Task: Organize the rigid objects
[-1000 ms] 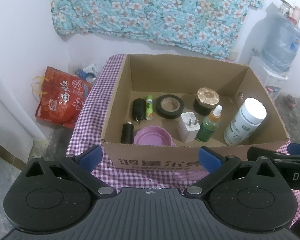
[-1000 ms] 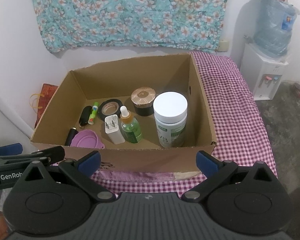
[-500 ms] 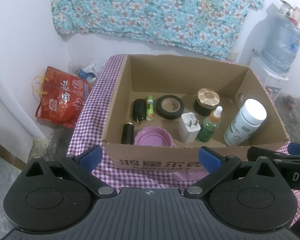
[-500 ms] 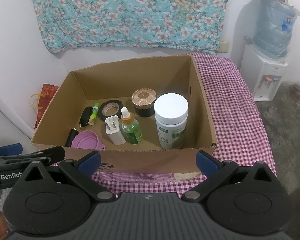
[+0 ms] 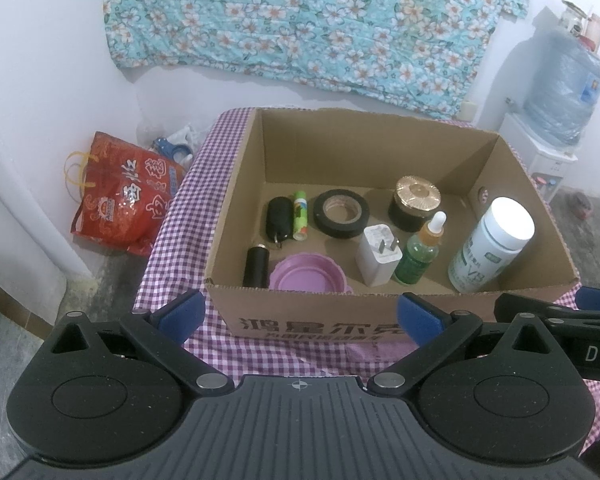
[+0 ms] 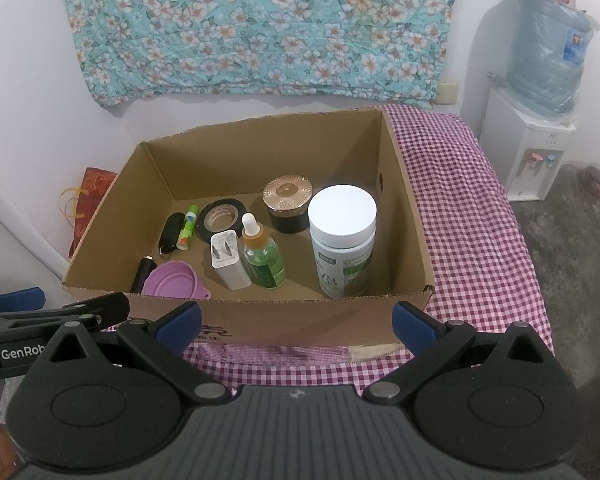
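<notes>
Hardly anything has shifted over the last second: both views sit a touch nearer, the box contents lie exactly as they did. Inside the cardboard box [image 5: 236,204] on the checked counter [image 6: 472,216] we have, left to right, a black key fob [image 5: 279,218] and green lip balm [image 5: 300,215] lying side by side, a black tape roll [image 5: 341,213], a gold-lidded jar [image 5: 415,203] at the far side, a white charger plug [image 5: 378,256] just beside a green dropper bottle [image 5: 419,256], and a tall white supplement bottle [image 6: 343,240] on the right; near the front wall lie a small black cylinder [image 5: 256,267] and a purple collapsible bowl [image 5: 307,280]. Everything sits in the box already, which fits either a packed finish or a sort about to be unpacked. Any reach should come from above, clearing the near wall and the tall bottles. Left hand-held gripper [image 5: 298,312] hangs before the box front, fingers spread wide, holding nothing; right hand-held gripper [image 6: 296,320] likewise spread and empty, touching nothing.
</notes>
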`<state>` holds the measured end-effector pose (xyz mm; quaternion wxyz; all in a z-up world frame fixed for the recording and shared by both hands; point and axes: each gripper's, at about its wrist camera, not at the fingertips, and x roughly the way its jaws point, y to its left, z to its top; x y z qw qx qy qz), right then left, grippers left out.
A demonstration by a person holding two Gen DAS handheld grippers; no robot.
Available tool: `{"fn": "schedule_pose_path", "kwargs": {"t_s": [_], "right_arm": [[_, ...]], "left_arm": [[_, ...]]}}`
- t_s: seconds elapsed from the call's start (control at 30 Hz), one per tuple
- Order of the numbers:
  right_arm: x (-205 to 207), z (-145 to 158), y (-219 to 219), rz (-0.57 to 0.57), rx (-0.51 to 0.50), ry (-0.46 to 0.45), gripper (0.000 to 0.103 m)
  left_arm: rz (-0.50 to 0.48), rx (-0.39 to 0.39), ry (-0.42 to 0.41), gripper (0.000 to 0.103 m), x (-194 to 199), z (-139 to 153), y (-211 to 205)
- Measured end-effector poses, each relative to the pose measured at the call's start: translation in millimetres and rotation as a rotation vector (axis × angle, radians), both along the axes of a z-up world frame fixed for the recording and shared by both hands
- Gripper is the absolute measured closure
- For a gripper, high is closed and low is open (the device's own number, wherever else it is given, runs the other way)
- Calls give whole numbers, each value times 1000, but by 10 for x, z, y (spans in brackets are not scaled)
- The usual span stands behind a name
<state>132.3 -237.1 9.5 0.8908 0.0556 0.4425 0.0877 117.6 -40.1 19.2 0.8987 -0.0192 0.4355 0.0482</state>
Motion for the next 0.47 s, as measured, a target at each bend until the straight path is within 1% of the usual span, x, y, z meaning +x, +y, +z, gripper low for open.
{"fn": "schedule_pose_path", "kwargs": {"t_s": [0.47], "right_arm": [[3,-2,-3,1,0,0,0]], "left_arm": [[8,-3,0,0,-11,10,22]]}}
